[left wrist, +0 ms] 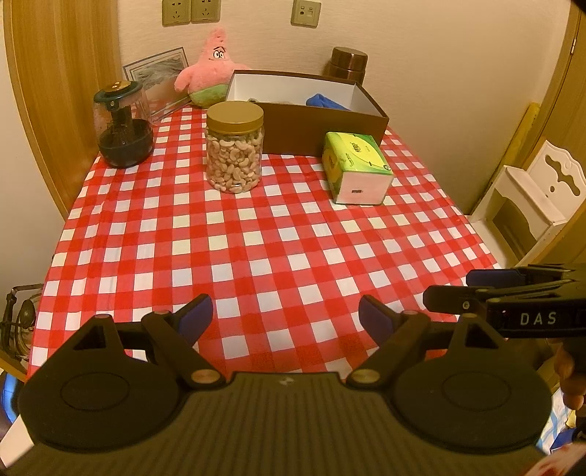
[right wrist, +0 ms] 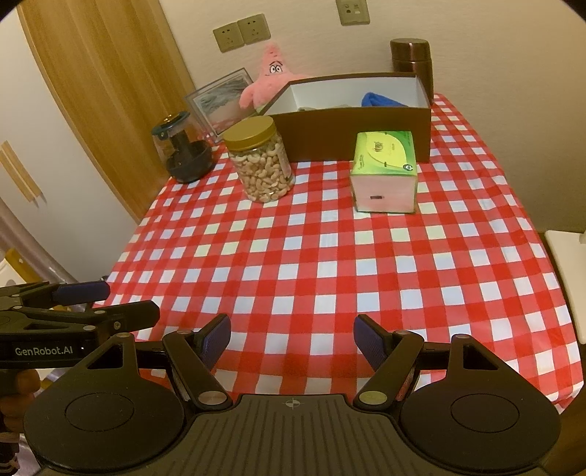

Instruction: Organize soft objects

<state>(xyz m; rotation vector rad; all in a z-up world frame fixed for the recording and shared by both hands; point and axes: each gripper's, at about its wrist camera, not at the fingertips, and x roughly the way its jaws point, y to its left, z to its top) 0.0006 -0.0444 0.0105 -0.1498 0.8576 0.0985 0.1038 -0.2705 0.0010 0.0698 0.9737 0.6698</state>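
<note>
A home: checked tablecloth (left wrist: 256, 238), cashew jar (left wrist: 234, 146), wall sockets (left wrist: 190, 11), wooden door (right wrist: 102, 91).

A wide bare stretch of the red-and-white checked tablecloth (left wrist: 278, 256) is lying open in front of the brown open-topped cardboard box (left wrist: 322, 131). Just ahead of that box, a clear plastic jar of cashews with a gold lid (left wrist: 234, 150) and a green tissue pack (left wrist: 357, 166) are standing in the way, leaving a gap between them. Left of the box a dark glass grinder jar (left wrist: 122, 124) is blocking the edge (a pink star-shaped plush toy (left wrist: 208, 69) is sitting behind the box's left corner).
</note>
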